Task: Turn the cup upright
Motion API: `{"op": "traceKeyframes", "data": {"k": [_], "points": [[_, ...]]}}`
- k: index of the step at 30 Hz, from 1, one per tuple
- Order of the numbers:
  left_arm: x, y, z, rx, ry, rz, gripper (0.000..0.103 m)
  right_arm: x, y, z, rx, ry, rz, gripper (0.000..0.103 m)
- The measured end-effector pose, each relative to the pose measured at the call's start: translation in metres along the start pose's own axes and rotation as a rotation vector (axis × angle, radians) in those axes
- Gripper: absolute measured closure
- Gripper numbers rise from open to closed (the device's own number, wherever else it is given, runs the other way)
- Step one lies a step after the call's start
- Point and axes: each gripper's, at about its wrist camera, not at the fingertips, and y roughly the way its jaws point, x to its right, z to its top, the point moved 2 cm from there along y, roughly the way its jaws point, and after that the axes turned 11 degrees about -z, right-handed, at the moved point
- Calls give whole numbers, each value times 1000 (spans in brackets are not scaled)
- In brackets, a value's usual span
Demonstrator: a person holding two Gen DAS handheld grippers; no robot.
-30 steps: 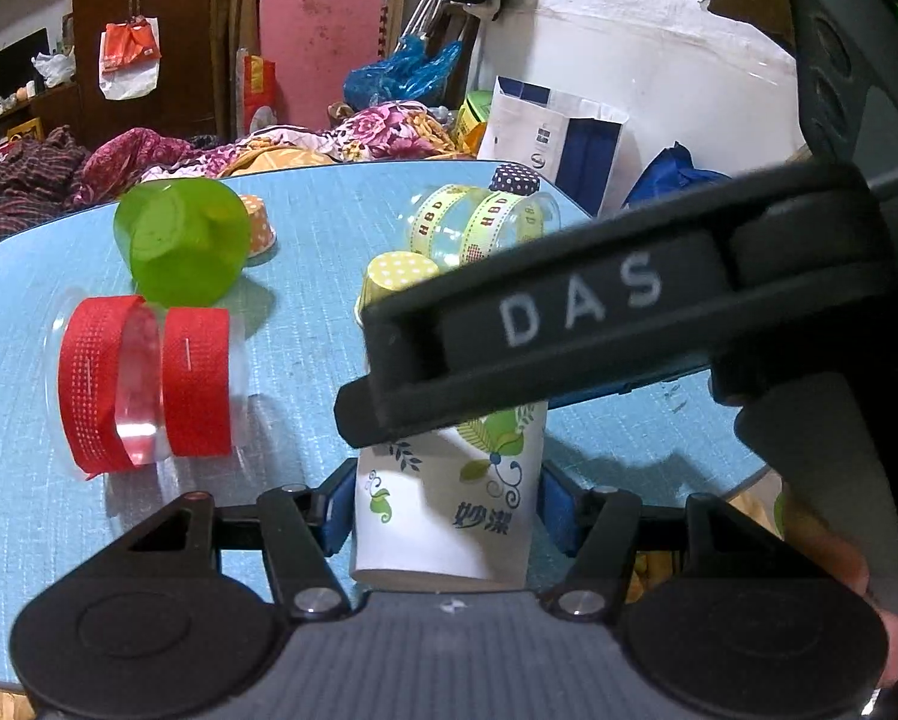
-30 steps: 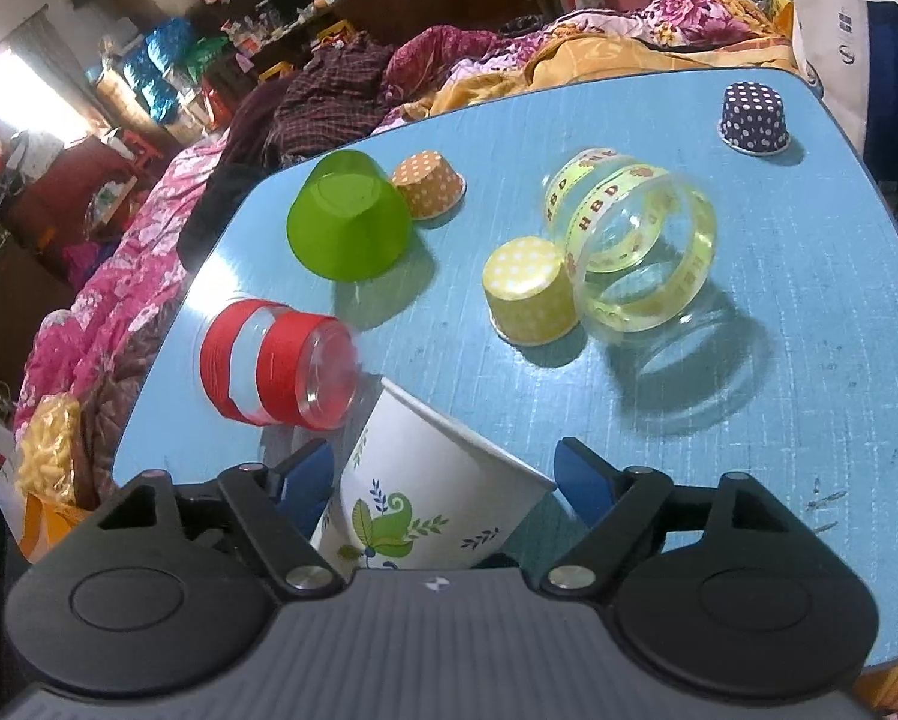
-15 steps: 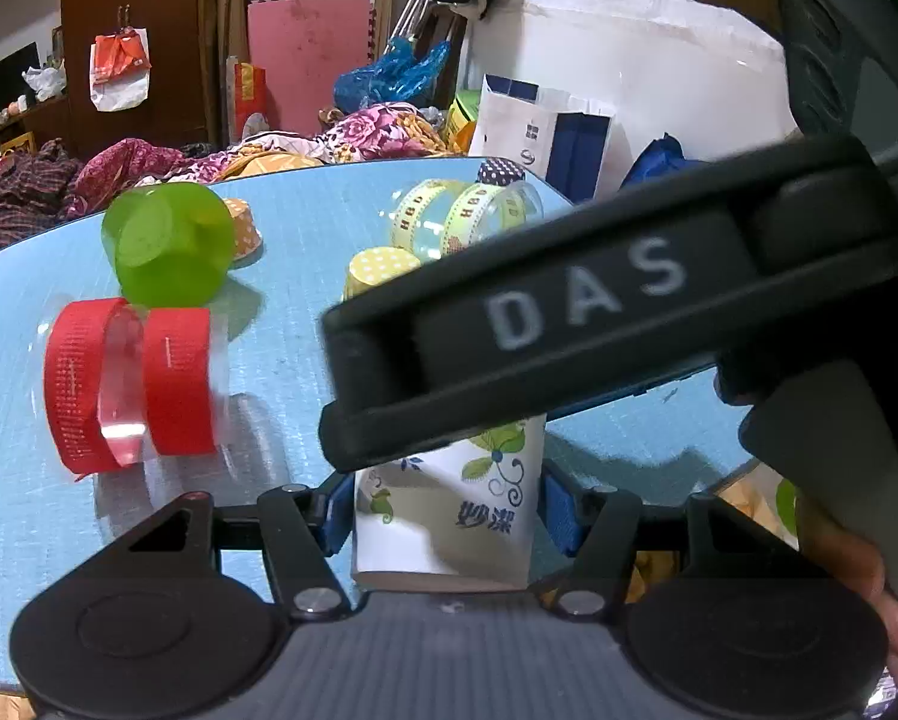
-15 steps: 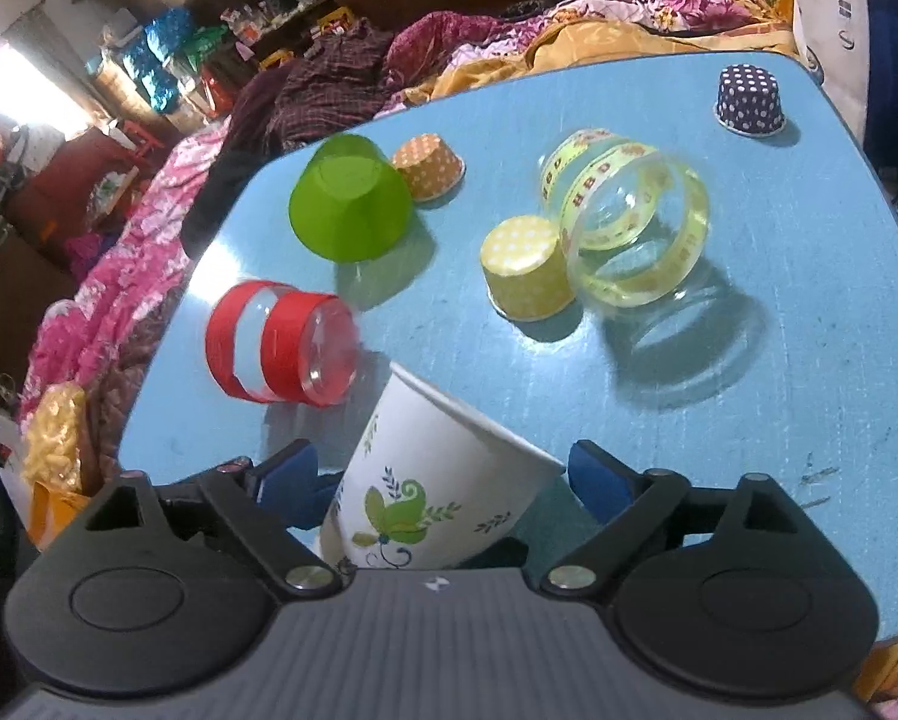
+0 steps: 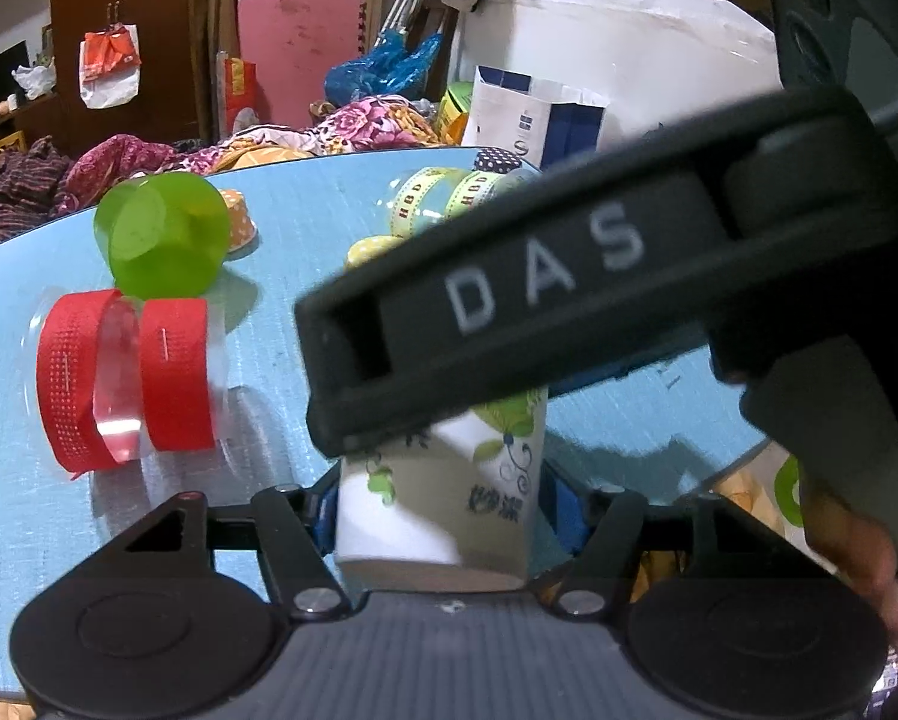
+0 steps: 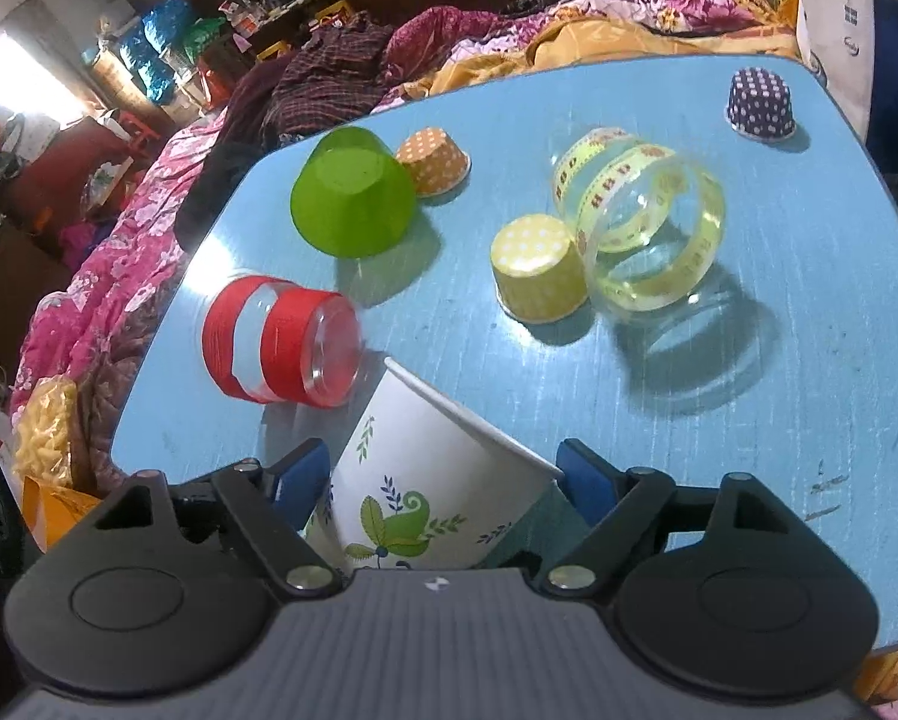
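Observation:
A white paper cup with green leaf print [image 6: 431, 480] is held tilted above the blue table [image 6: 808, 312], its rim pointing away and up. It also shows in the left wrist view [image 5: 449, 498]. My right gripper [image 6: 443, 474] is shut on the cup, blue pads at both sides. My left gripper [image 5: 443, 504] also has its blue pads against the cup's sides. In the left wrist view the right gripper's black body, marked DAS, crosses above the cup and hides its top.
A clear cup with red bands [image 6: 281, 348] lies on its side just left of the paper cup. A green cup [image 6: 353, 198], an orange dotted cup [image 6: 434, 159], a yellow dotted cup [image 6: 538, 267], a clear yellow-banded cup [image 6: 646, 228] and a purple dotted cup [image 6: 757, 102] sit farther off.
The paper cup has tilted further in the right wrist view, its rim rising. The right gripper's body has shifted across the left wrist view. Both grippers keep hold.

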Motion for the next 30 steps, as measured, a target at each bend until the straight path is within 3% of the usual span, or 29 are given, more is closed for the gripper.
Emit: {"op": "traceKeyframes", "data": {"k": [7, 16, 23, 26, 28, 30], "points": [[2, -22, -16, 26, 44, -50, 29, 3, -9, 4, 76, 5, -35, 20], [-26, -108, -41, 228, 26, -55, 28, -8, -8, 2, 164, -64, -127, 20], [-63, -147, -36, 376, -63, -18, 24, -41, -10, -12, 321, -223, -308, 20], [-74, -149, -35, 398, -97, -11, 24, -54, -5, -23, 405, -295, -386, 20], [-80, -147, -34, 401, -109, -6, 24, -62, -2, -34, 511, -347, -440, 20], [-84, -141, -34, 394, -118, -9, 24, -62, -1, -37, 534, -351, -439, 20]]}}
